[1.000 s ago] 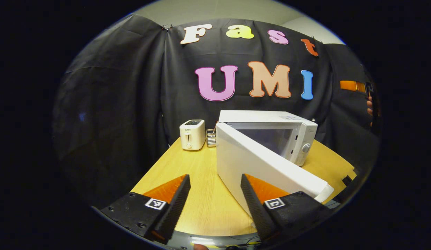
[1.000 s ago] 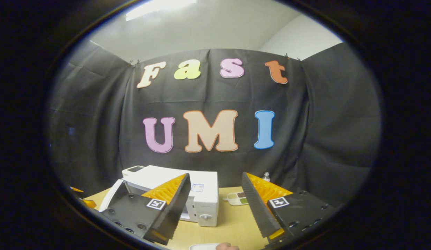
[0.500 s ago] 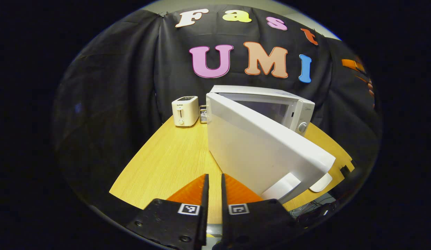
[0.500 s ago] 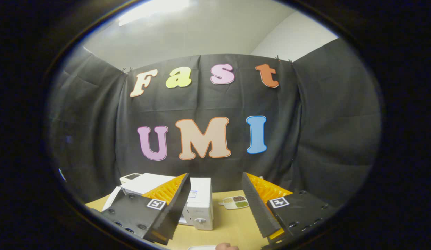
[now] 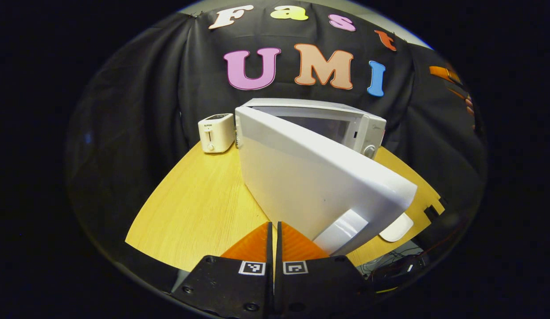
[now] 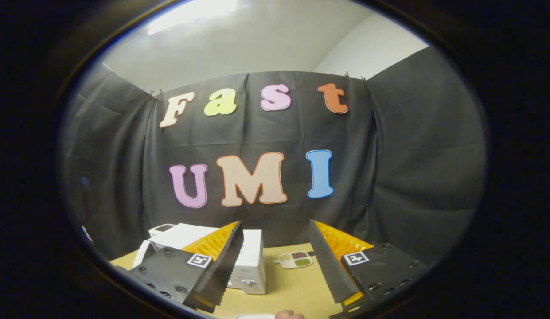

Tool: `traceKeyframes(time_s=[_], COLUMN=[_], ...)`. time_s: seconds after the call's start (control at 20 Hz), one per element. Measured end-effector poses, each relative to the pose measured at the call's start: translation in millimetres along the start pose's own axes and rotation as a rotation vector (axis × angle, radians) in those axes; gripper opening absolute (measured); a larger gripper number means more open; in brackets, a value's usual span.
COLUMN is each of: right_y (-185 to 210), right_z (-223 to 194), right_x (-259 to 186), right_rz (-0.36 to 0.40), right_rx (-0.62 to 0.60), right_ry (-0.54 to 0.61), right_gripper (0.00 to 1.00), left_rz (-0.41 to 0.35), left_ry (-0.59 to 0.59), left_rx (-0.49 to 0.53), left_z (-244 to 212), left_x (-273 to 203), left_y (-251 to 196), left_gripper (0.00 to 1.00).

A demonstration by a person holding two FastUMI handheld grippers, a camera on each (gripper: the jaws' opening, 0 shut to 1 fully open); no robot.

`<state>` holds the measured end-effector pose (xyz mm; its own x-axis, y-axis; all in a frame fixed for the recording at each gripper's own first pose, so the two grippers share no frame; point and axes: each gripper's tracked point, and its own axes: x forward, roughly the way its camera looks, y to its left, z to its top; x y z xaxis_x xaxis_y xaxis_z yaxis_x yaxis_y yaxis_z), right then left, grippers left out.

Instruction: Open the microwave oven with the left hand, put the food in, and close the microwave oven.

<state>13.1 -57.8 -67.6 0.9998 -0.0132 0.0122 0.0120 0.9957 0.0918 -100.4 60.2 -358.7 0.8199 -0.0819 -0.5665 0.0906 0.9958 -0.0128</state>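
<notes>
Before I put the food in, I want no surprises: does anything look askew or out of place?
Nothing stands out. The microwave oven sits square on the table, its door swung open as intended. The toaster stands upright, and the food tray lies flat.

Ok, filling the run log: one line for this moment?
microwave door: open | left hand-held gripper: shut, empty | right hand-held gripper: open, empty
</notes>
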Motion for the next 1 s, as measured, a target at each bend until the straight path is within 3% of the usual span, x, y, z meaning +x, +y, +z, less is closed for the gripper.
traceKeyframes(time_s=[0.1, 0.65, 0.7, 1.0], right_y=[-9, -60, -64, -85], right_z=[1, 19, 20, 24], right_x=[-3, -22, -24, -39], right_rz=[-0.015, -0.117, -0.125, -0.172], right_rx=[0.002, 0.001, -0.002, -0.001], right_ry=[0.000, -0.028, -0.029, -0.032], right_gripper=[0.92, 0.87, 0.92, 0.92], left_rz=[-0.022, -0.140, -0.150, -0.201], left_ry=[-0.003, -0.044, -0.049, -0.070], left_rx=[0.008, 0.094, 0.096, 0.126], left_z=[4, 34, 37, 59], left_x=[3, 37, 39, 59], left_y=[-9, -65, -72, -97], left_gripper=[0.00, 0.00, 0.00, 0.00])
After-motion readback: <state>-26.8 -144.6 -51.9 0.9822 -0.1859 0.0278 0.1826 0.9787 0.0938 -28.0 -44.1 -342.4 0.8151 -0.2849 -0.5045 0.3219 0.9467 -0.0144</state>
